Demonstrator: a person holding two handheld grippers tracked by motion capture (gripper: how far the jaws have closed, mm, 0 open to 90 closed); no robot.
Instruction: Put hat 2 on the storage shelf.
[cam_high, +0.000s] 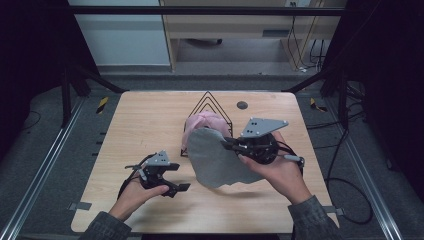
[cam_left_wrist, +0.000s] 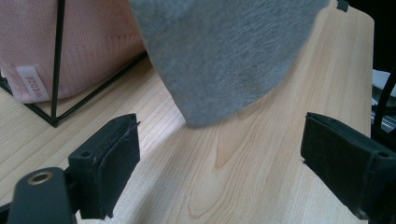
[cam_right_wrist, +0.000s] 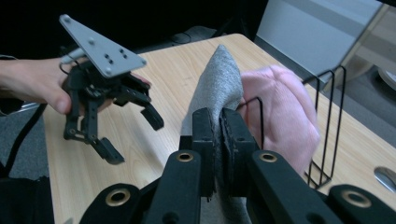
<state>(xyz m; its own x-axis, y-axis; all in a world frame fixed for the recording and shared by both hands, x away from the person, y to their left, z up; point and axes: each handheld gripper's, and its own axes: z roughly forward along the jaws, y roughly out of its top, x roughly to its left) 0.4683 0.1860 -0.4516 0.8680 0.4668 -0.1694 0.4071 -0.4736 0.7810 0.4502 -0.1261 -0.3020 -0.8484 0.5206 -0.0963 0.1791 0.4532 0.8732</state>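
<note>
A grey cloth (cam_high: 217, 162) hangs above the middle of the wooden table (cam_high: 145, 120), with my right gripper (cam_high: 229, 143) shut on its upper edge. In the right gripper view the two jaws pinch the grey cloth (cam_right_wrist: 217, 88) at my right gripper (cam_right_wrist: 217, 149). Just behind it, a pink cloth (cam_high: 202, 122) sits in a black wire rack (cam_high: 209, 102). My left gripper (cam_high: 177, 177) hovers low at the front left, open and holding nothing. In the left gripper view its pads (cam_left_wrist: 116, 161) stand wide apart below the grey cloth (cam_left_wrist: 224, 51), beside the pink cloth (cam_left_wrist: 93, 46).
A small dark round hole (cam_high: 242, 105) marks the table's far right part. Black frame posts and cables stand on the floor around the table. The wire rack (cam_right_wrist: 327, 116) rises close to the right gripper's right side.
</note>
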